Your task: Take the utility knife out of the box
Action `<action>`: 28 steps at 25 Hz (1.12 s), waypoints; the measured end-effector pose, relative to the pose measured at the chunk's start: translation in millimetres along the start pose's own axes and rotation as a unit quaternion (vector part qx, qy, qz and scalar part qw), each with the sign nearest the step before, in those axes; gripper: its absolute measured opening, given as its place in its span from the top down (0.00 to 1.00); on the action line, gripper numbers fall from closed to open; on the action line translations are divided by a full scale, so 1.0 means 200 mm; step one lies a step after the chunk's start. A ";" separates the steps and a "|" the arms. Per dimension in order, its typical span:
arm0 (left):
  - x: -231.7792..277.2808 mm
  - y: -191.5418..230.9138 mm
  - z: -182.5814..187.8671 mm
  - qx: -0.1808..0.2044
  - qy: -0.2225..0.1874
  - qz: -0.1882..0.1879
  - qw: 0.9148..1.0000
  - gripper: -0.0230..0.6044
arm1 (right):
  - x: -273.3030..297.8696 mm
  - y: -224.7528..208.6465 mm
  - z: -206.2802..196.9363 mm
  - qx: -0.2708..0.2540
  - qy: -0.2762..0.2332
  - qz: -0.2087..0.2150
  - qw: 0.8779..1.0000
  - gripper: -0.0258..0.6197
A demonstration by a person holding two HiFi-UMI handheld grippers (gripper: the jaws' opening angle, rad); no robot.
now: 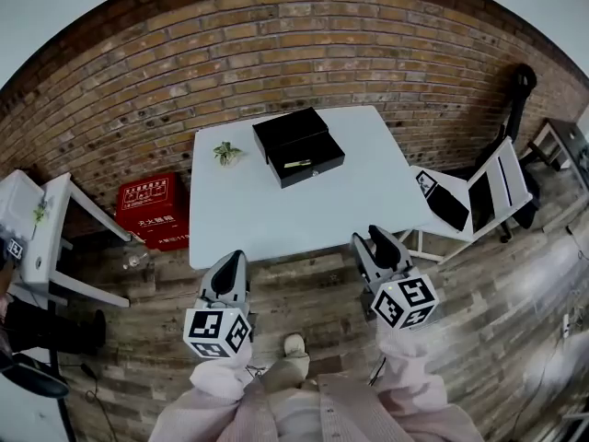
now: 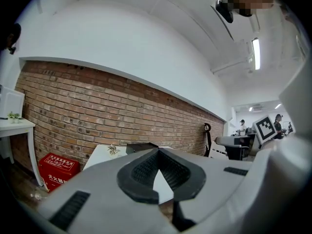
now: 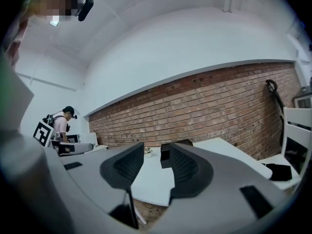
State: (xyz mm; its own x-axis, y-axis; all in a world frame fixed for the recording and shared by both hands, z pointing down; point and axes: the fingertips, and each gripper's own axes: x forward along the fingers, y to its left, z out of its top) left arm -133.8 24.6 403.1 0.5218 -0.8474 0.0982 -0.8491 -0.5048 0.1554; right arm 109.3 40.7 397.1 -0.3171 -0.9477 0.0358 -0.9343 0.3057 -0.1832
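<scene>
Utility knife (image 1: 296, 164): lying in the open black box (image 1: 324, 152) on the far half of the white bench (image 1: 276, 224). Caught only in the head view, as a thin pale-yellow sliver against the dark lining. Blade, slider and ends too small to make out. Missing from both gripper views, with only the box's black outside showing beyond the jaws. Lid (image 1: 289, 127) lying just behind the box; touching or overlapping, cannot tell.

Left gripper (image 1: 232, 258): held at the bench's near edge, well apart from the box. Jaws brought together at the tips, only a wedge-shaped gap behind them, nothing gripped.

Right gripper (image 1: 368, 238): also at the near edge, toward the right corner. Jaws spread wide and empty, the far-off box visible through the gap.

Small green sprig (image 1: 226, 153) left of the box. Red crate (image 1: 152, 210) on the floor by the bench's left side. Pink sleeves cut off at the bottom edge.
</scene>
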 end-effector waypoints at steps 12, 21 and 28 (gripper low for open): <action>0.30 0.19 0.06 -0.001 -0.004 -0.008 1.000 0.98 | 0.32 -0.10 0.03 -0.003 -0.009 -0.008 1.000 0.73; 0.43 0.30 0.02 -0.009 0.010 0.001 1.000 0.98 | 0.51 -0.16 0.02 -0.008 -0.001 -0.004 1.000 0.73; 0.67 0.38 0.01 -0.020 0.022 0.018 0.999 0.98 | 0.76 -0.29 0.00 -0.007 0.019 0.014 1.000 0.73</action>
State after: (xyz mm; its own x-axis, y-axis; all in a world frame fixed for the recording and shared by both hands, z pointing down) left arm -128.6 -127.0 426.6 0.4948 -0.8566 0.1465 -0.8639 -0.4667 0.1893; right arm 115.2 -121.5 413.0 -0.3497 -0.9343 0.0689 -0.9267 0.3342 -0.1718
